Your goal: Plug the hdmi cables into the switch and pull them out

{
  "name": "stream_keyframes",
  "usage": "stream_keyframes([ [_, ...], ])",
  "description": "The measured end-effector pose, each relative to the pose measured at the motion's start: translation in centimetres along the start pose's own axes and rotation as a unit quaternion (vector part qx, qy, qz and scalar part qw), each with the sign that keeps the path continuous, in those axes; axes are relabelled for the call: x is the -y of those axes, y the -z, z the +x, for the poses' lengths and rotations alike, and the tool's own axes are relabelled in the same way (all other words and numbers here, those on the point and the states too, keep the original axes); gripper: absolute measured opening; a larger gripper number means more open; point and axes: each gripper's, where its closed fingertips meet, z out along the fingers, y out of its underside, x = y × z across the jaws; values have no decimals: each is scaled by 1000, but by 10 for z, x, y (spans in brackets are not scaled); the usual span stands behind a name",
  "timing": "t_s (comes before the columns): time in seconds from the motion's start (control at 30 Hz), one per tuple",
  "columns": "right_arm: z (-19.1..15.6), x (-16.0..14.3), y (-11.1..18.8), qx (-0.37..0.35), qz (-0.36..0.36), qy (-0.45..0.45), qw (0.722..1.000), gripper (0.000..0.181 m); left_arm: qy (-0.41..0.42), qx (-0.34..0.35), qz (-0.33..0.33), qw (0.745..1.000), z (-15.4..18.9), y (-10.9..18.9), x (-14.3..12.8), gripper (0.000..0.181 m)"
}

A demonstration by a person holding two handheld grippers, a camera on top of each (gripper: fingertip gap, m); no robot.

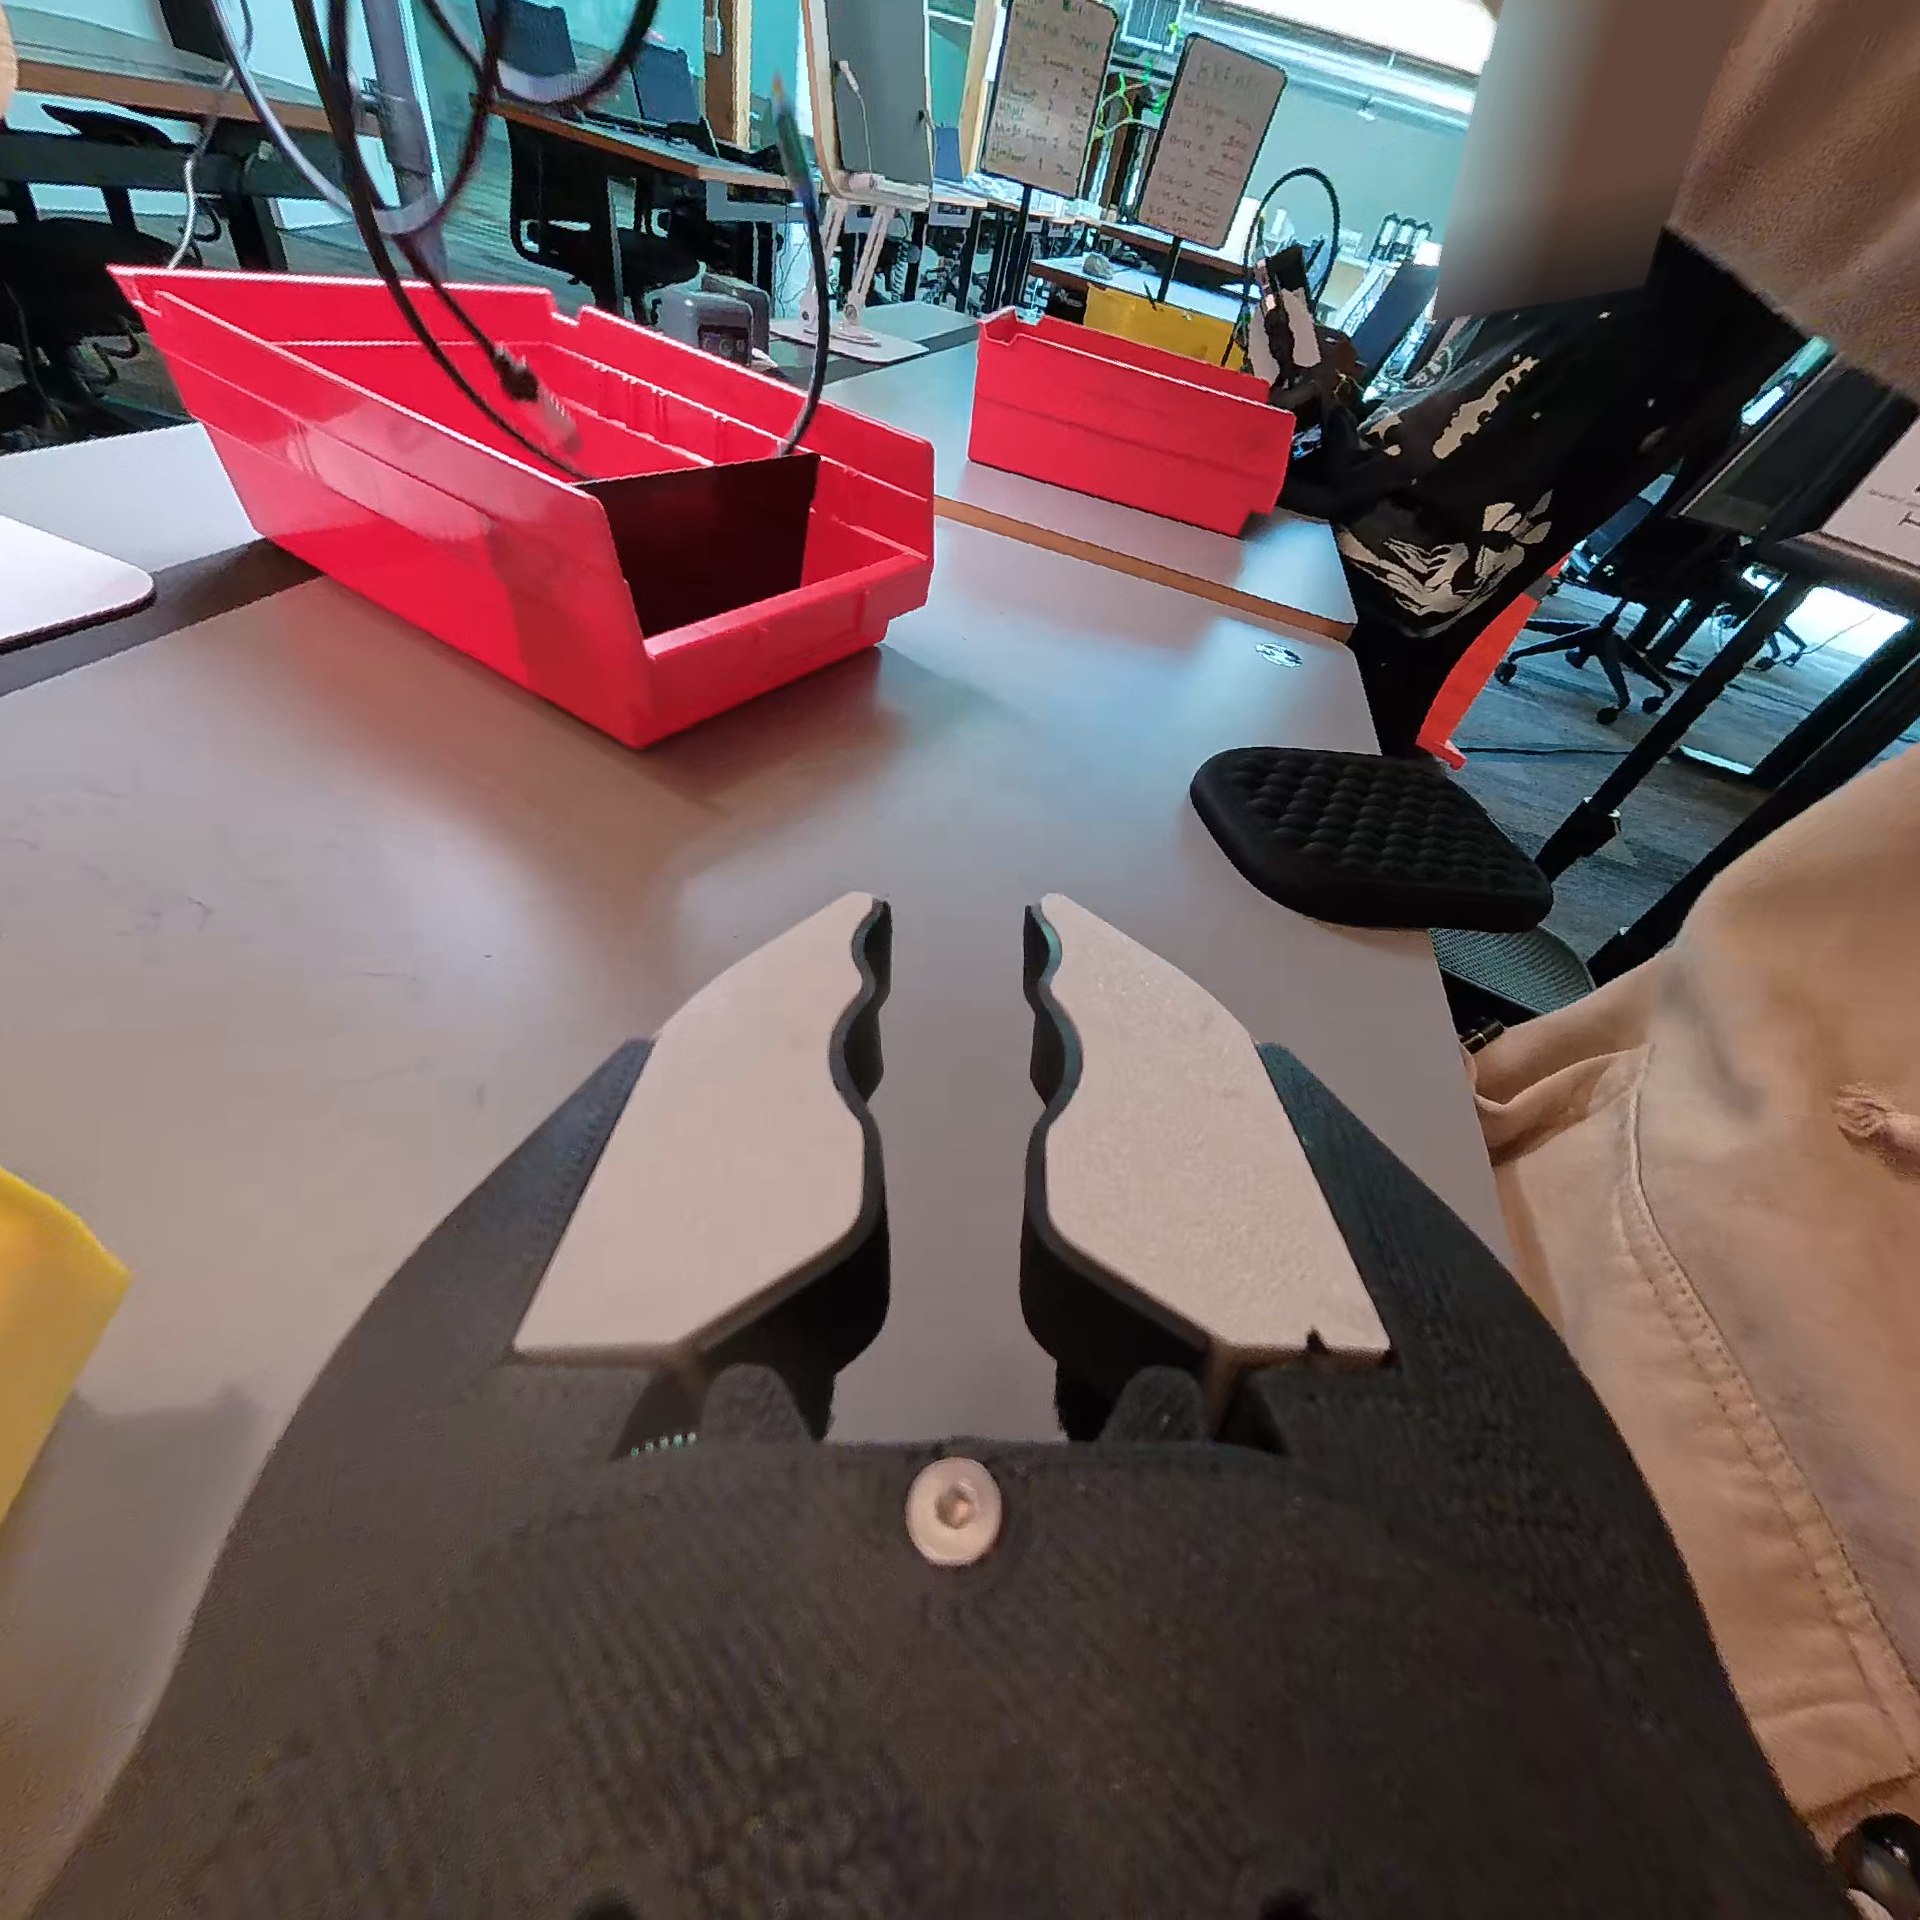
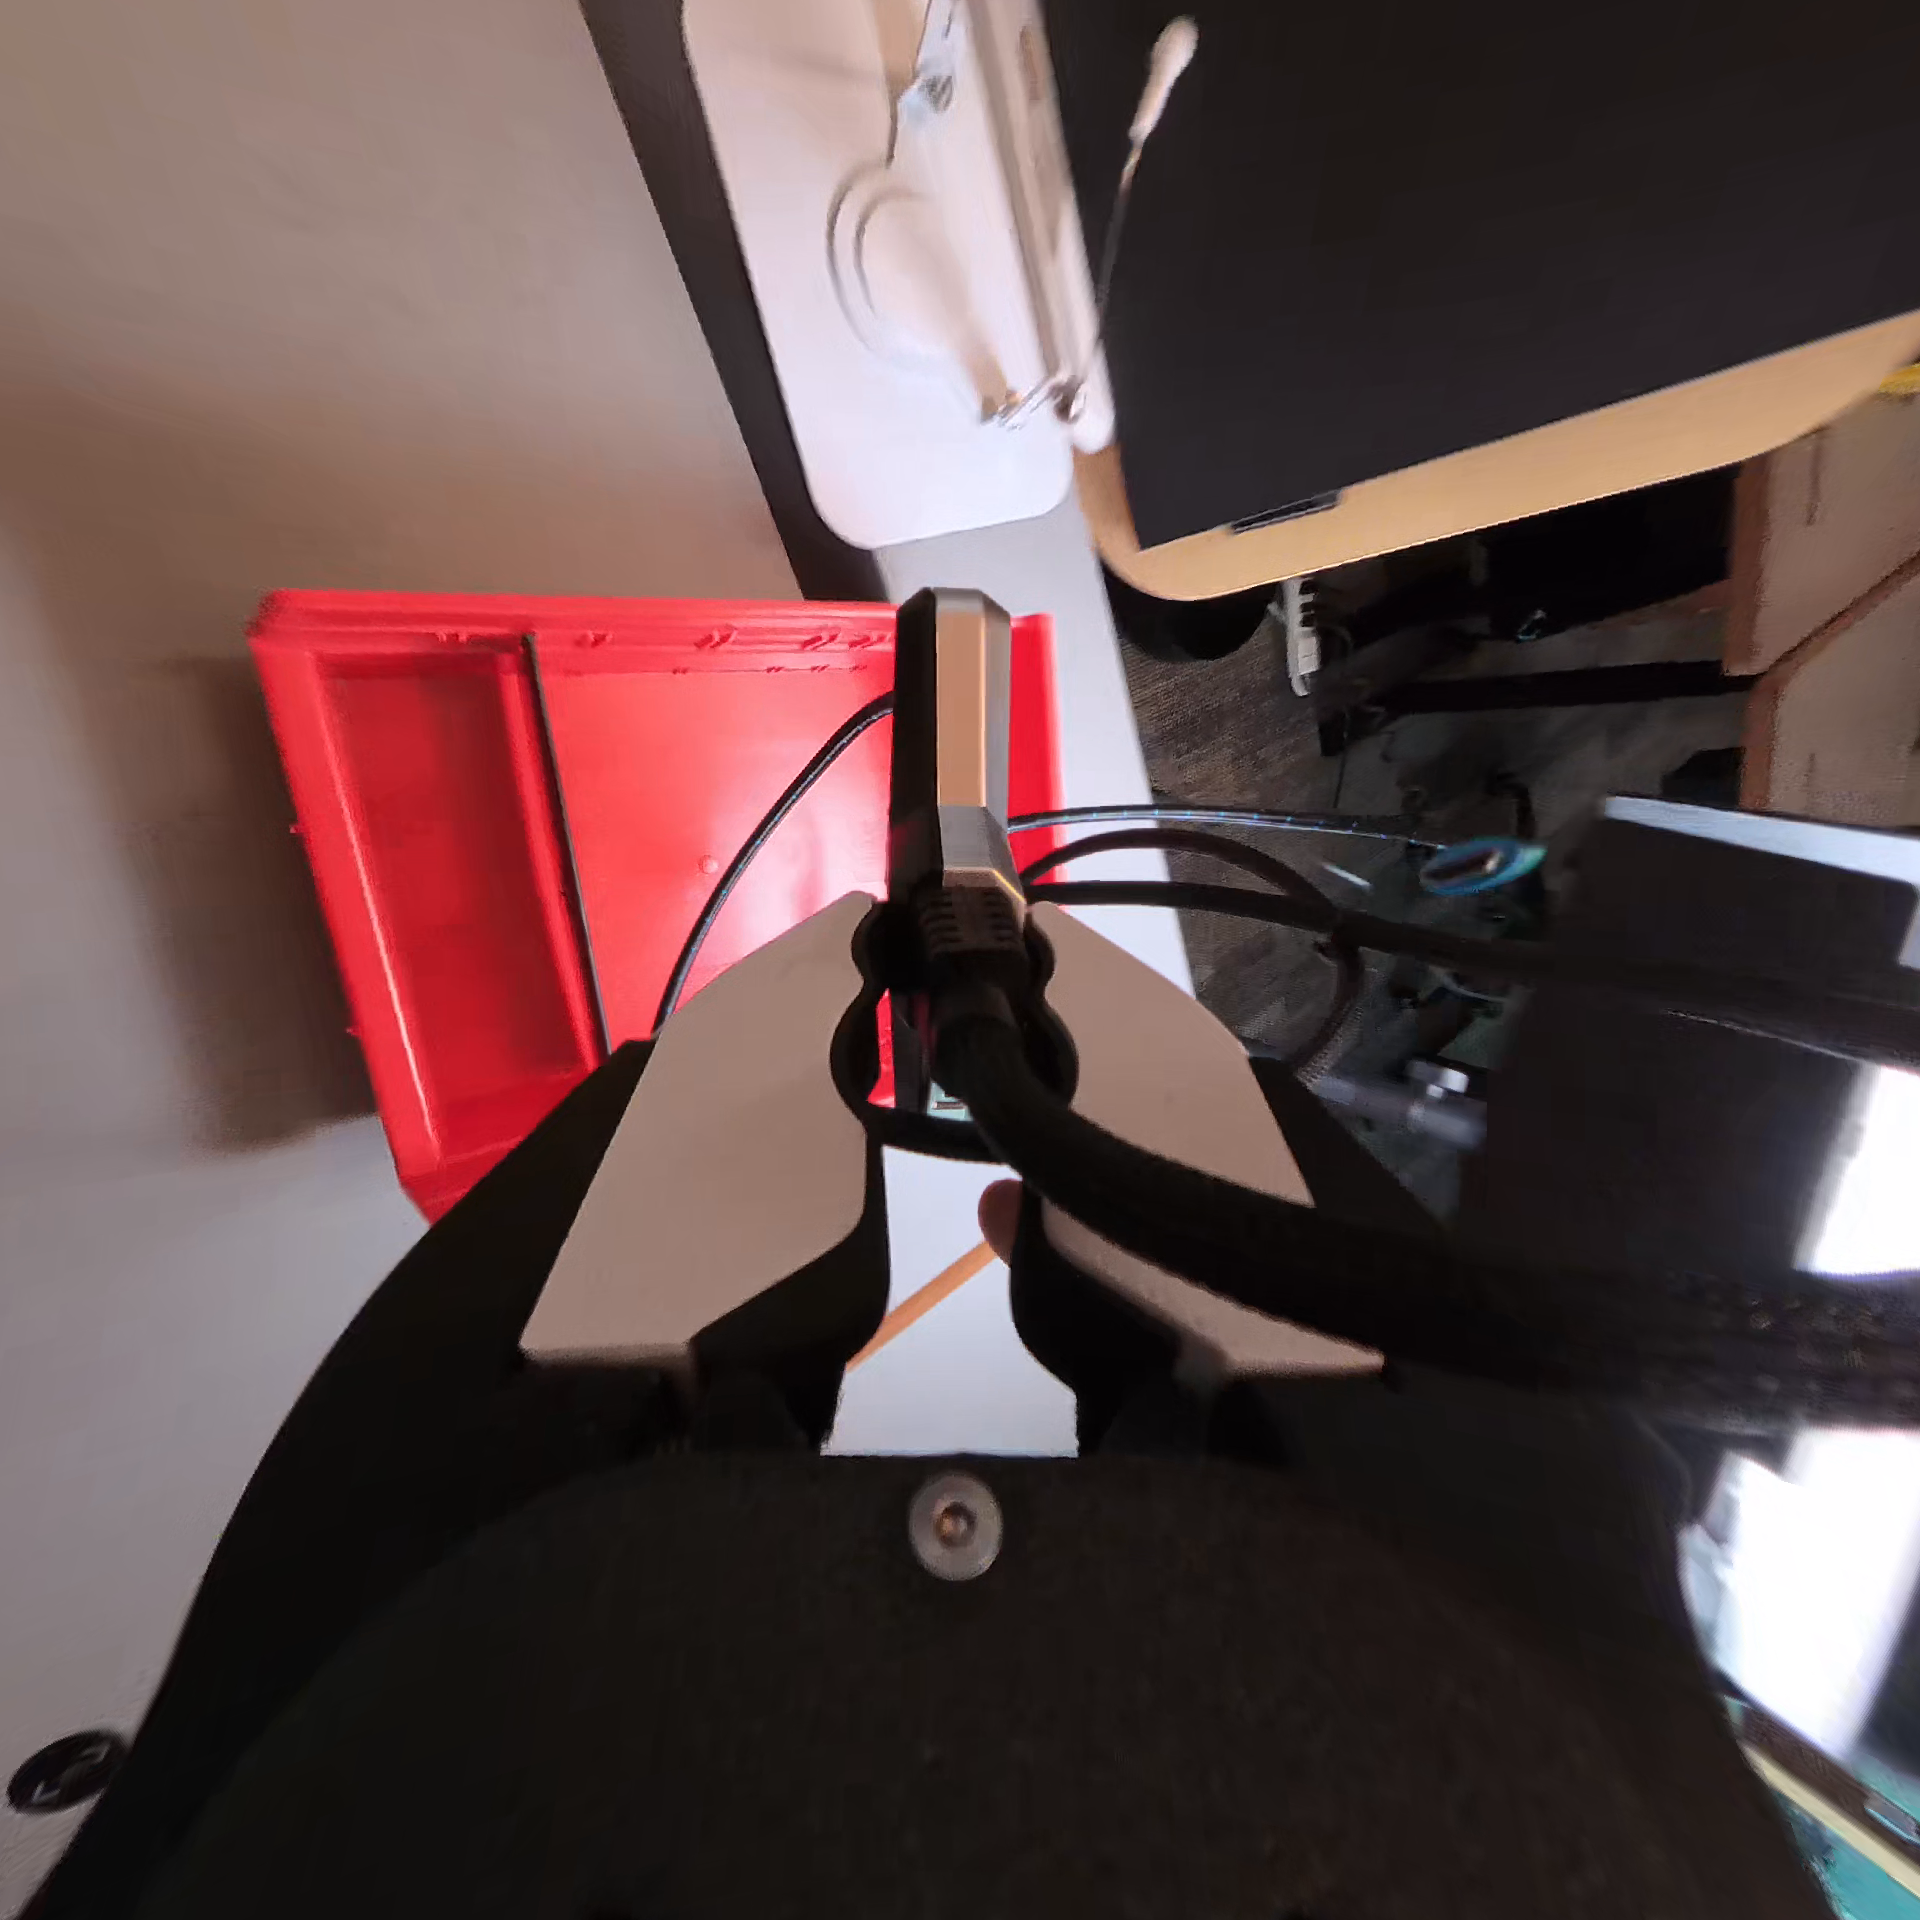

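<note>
In the right wrist view my right gripper (image 2: 951,925) is shut on the ribbed plug of a thick black braided HDMI cable (image 2: 1195,1195). The plug sits in the near end of the grey and black switch (image 2: 971,727). The switch is held in the air over a red bin (image 2: 675,810). Thinner black cables (image 2: 1174,847) loop off to the right, and one ends in a blurred blue connector (image 2: 1475,868). In the left wrist view my left gripper (image 1: 956,914) is open and empty, low over the grey table (image 1: 416,883). Black cables (image 1: 416,260) hang from above into the red bin (image 1: 540,499).
A second red bin (image 1: 1122,416) stands at the far right on the neighbouring table. A black chair armrest (image 1: 1361,831) and a person in beige clothing (image 1: 1714,1247) are along the table's right edge. A yellow object (image 1: 42,1330) is at the left. A white stand base (image 2: 914,312) lies beyond the bin. Tip to tip, the grippers are about 40 cm apart.
</note>
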Motion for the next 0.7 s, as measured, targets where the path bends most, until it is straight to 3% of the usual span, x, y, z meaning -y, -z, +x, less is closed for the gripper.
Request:
stream_keyframes([
  [0.03,-8,-7,-19,16,-5,-3,1000,23,0,2,1,1000,-1,1,0,24],
  [0.13,-31,-21,-66,76,-2,-34,997,23,-4,13,3,1000,-6,3,1,25],
  [0.27,-47,-31,-99,145,11,-104,984,23,-14,46,1,999,-14,5,1,26],
  [0.47,-55,-46,-129,183,20,-186,965,23,-26,59,-3,998,-16,5,0,27],
  [0.7,-57,-78,-146,165,-6,-294,942,25,-28,62,-9,998,-15,3,-2,27],
])
